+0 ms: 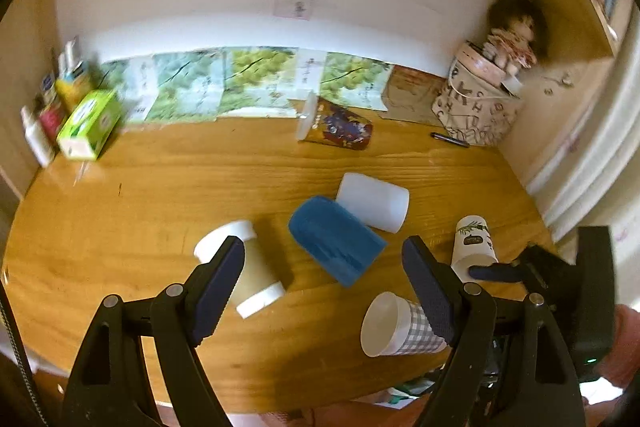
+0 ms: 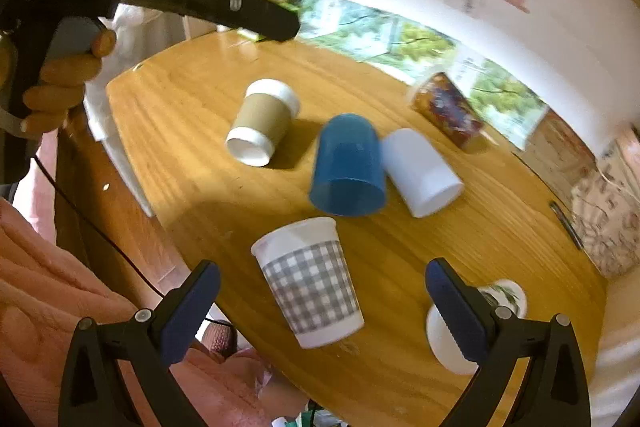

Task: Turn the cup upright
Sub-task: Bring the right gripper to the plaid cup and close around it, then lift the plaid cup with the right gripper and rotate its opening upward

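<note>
— Where are the cups?
— All on their sides on the surface [image 2: 400, 267]. The checked cup [image 2: 310, 283] lies nearest the front edge, mouth away from me in the right view, long axis running between my right jaws [image 2: 322, 301], which are spread and empty.
— And your left?
— My left jaws [image 1: 324, 287] are spread too, above the blue cup [image 1: 334, 239], which touches the white cup [image 1: 374, 201]. Bare wood lies left.

Glossy wooden table [image 2: 460, 247]; matt blue plastic cup [image 2: 347, 167]; checked paper cup [image 2: 312, 287].
</note>
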A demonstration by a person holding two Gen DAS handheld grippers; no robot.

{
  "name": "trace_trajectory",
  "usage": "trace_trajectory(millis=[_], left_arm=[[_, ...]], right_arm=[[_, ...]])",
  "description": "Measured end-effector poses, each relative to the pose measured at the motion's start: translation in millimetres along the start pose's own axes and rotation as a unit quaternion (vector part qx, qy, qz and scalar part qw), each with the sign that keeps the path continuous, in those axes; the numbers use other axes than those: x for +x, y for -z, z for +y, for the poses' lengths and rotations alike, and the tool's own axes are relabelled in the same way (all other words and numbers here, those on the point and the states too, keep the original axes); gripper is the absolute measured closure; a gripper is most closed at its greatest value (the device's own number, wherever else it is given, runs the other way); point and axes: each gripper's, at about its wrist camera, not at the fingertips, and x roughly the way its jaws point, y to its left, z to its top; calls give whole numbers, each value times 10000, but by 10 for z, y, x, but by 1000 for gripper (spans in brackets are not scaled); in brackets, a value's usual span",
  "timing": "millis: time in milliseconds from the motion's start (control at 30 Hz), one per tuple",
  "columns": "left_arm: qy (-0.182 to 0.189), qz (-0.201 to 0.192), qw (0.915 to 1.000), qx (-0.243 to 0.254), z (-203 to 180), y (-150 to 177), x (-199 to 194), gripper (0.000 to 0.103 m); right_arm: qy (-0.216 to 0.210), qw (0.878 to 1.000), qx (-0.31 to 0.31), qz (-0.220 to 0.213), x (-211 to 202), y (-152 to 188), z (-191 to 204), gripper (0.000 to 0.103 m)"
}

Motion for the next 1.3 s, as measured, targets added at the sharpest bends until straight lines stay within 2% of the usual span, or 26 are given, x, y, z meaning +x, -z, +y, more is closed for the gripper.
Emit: trace_trajectory(millis=[333, 700, 967, 1200, 1300], left_arm=[[-264, 191, 9965, -765, 273, 283, -60, 19], [-643, 283, 9907, -1162, 387, 506, -107, 19], [-783, 330, 9876, -1318, 401, 586, -128, 19], [-922, 391, 9871, -1245, 364, 624, -127, 19], [-940, 397, 9878, -1174, 338, 626, -147, 19]], right_arm=[[-533, 9960, -555, 444, 475, 102, 269, 1], [-685, 9920, -744, 755, 769, 89, 317, 5], [-706, 9888, -969, 891, 894, 75, 303, 14], [-728, 9863, -1143, 942, 974, 80, 318, 32], [-764, 9877, -1047, 880, 970, 80, 307, 32]])
